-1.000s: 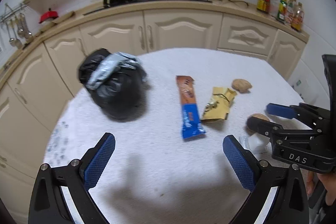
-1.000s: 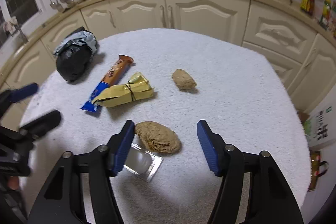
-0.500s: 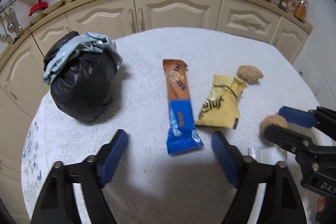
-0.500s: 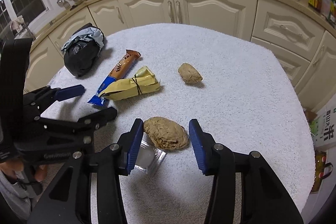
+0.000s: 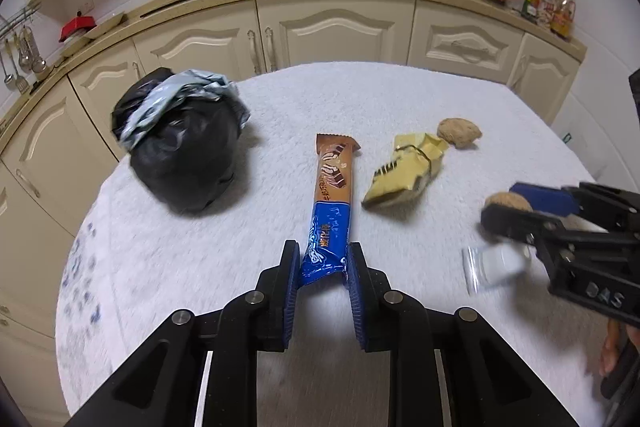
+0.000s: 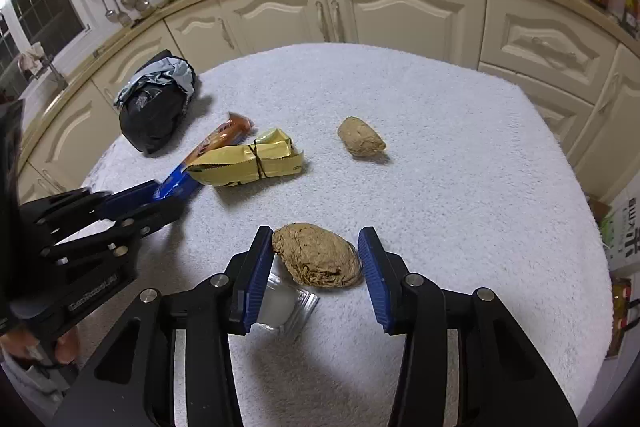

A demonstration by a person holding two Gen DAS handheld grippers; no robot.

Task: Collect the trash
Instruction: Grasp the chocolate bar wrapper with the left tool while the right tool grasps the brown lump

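A long brown-and-blue snack wrapper [image 5: 334, 183] lies on the white-clothed table [image 5: 360, 99]. My left gripper [image 5: 322, 251] has its jaws closing, and the blue pads pinch the wrapper's near blue end. To the right, my right gripper [image 6: 315, 233] straddles a crumpled brown paper lump [image 6: 320, 255], with both pads touching its sides. A black trash bag [image 5: 184, 163] with grey foil on top sits at the table's left. A yellow packet [image 6: 248, 163] and a second brown lump [image 6: 362, 143] lie farther back.
A clear plastic scrap [image 6: 286, 303] lies under the right gripper's left finger. Cream cabinets [image 5: 336, 31] curve behind the table, with a stove, a pan and bottles on the counter. A hand [image 6: 44, 347] holds the left gripper at the table's near left edge.
The left gripper moved forward and down to the wrapper's blue end, and its jaws went from wide open to pinching it. The right jaws narrowed onto the brown lump without moving.
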